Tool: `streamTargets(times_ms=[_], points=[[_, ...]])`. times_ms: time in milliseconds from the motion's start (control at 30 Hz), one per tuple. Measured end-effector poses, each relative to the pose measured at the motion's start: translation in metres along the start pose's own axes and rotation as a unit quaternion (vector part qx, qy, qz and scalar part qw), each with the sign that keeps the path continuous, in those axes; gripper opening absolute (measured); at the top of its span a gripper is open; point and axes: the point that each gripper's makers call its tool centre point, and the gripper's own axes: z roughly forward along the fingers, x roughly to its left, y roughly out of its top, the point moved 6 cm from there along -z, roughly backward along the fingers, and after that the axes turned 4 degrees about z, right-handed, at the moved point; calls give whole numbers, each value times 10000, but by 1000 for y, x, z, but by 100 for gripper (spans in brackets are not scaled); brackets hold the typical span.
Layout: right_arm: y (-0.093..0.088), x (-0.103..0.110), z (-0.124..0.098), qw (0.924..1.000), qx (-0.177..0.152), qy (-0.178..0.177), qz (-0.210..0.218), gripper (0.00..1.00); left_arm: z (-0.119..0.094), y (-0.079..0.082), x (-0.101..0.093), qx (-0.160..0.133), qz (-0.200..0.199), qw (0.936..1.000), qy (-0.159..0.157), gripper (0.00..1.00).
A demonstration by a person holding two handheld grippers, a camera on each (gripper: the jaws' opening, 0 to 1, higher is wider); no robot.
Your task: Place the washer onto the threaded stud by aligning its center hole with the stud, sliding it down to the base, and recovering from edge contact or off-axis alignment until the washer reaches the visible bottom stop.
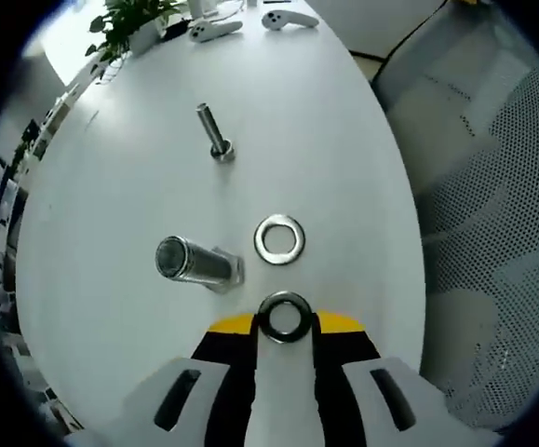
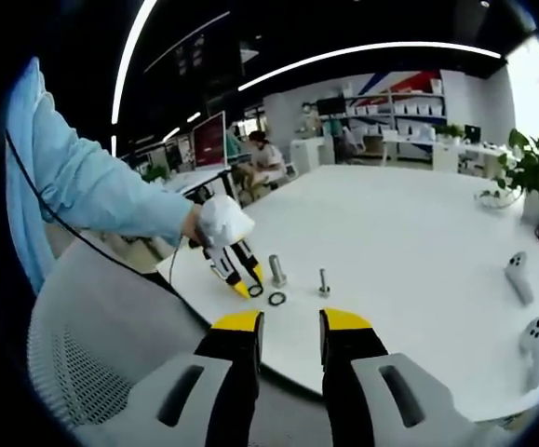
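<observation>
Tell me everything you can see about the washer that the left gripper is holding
The dark metal ring washer is flat and round, with a wide centre hole showing white table through it. It sits at the yellow tips of the left gripper, its face turned up to the camera, just over the white table. It is apart from the shiny silver washer and the large threaded stud. In the right gripper view it shows at the gripper's tip.
</observation>
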Motion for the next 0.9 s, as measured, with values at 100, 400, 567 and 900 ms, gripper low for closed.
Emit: streamTargets(times_ms=[100,400,567,900], points=[[0,0,0,10000,-13,10,4,26,0,0,-1,-49,162,9998,41,20],[0,0,0,10000,-45,24,28,24,-9,-9,5,24,282,9992,296,19],[1,1,0,10000,-67,24,32,23,-22,-3,10,-216,229,9986,433,19],[1,1,1,10000,-42,76,25,23,-52,14,15,-457,179,9965,681,19]])
